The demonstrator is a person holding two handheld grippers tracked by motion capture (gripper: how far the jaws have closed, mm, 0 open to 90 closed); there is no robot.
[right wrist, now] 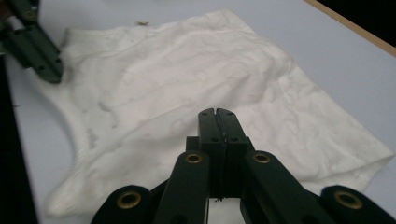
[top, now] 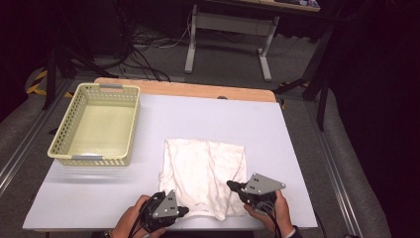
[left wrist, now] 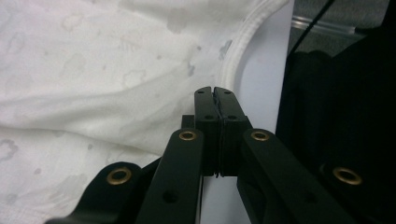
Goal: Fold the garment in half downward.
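Lying wrinkled, the soft white cloth (top: 204, 173) meets both pinched-together tools (top: 184, 211) (top: 231, 185).

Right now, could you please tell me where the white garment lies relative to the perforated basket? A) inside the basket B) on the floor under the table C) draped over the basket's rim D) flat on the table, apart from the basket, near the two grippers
D: the white garment lies spread on the table, well apart from the empty basket.

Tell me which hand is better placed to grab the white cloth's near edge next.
Left, probably. The left gripper sits shut right at the white cloth's curved near hem; the right gripper, also shut, is over the cloth's inner area.
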